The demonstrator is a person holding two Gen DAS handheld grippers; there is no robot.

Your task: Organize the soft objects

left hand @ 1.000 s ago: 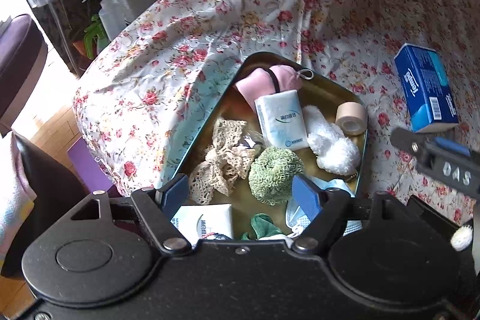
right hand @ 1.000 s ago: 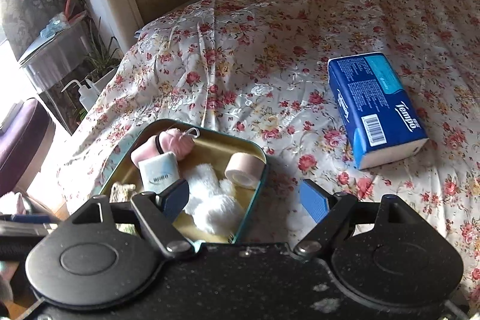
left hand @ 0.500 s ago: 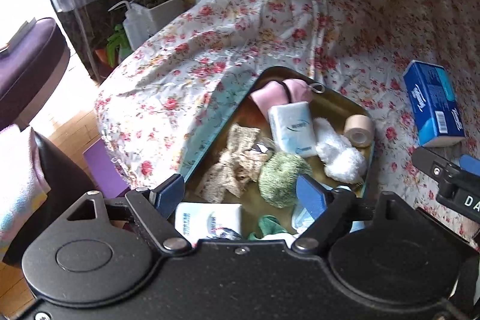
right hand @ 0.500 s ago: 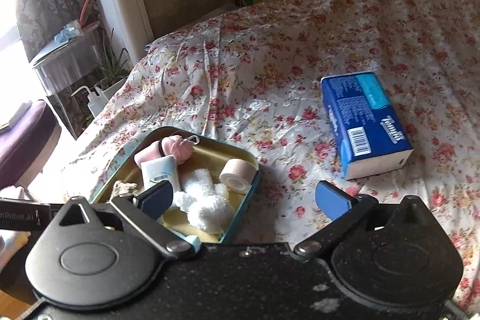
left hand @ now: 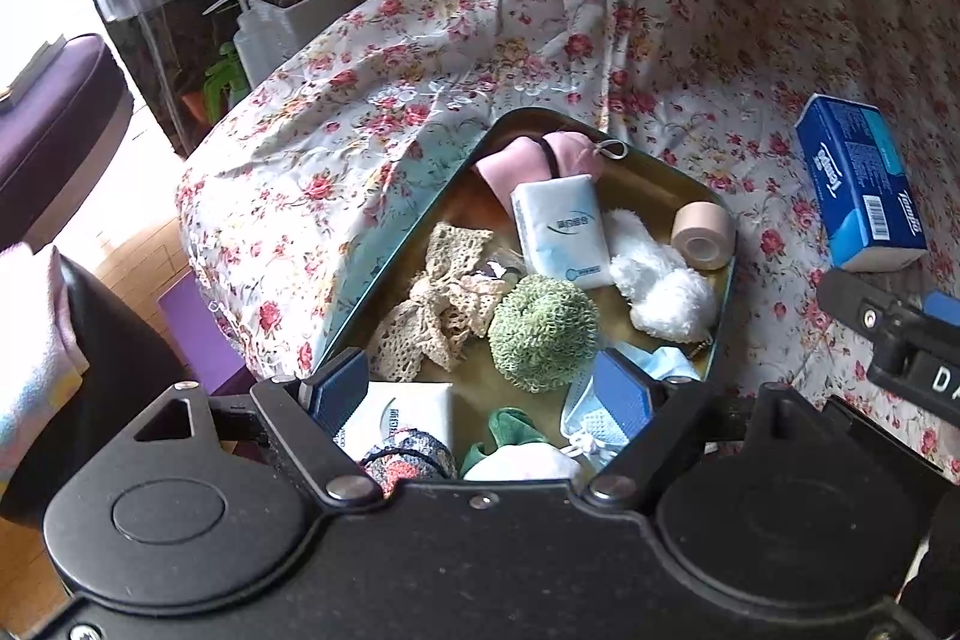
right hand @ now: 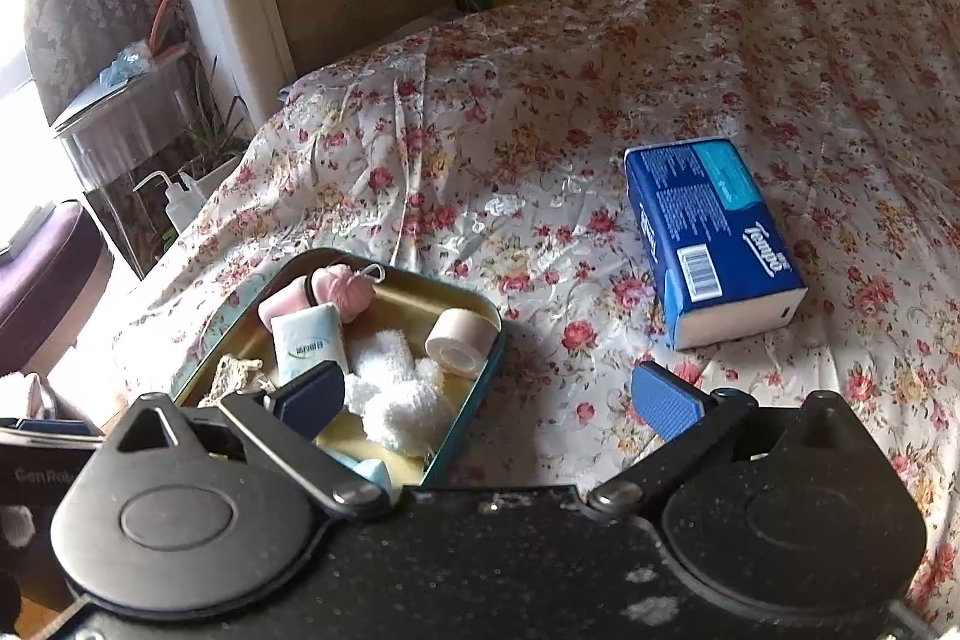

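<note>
Left wrist: left gripper (left hand: 480, 391) open, nothing between pads, hovering over the near end of the tin tray (left hand: 723, 292) on the bed (left hand: 420, 100). Inside: green knit scrubber (left hand: 543, 334), lace cloth (left hand: 435, 316), white tissue pack (left hand: 561, 232), white fluffy puff (left hand: 660, 289), tape roll (left hand: 703, 235), possibly a face mask (left hand: 600, 421).

Right wrist: right gripper (right hand: 489, 400) spread wide, empty, above the tray's edge. Blue tissue pack (right hand: 711, 238) lying apart on the bedspread.

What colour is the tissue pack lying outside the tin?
Blue tissue pack, with a lighter teal panel; clearest in the right wrist view.
</note>
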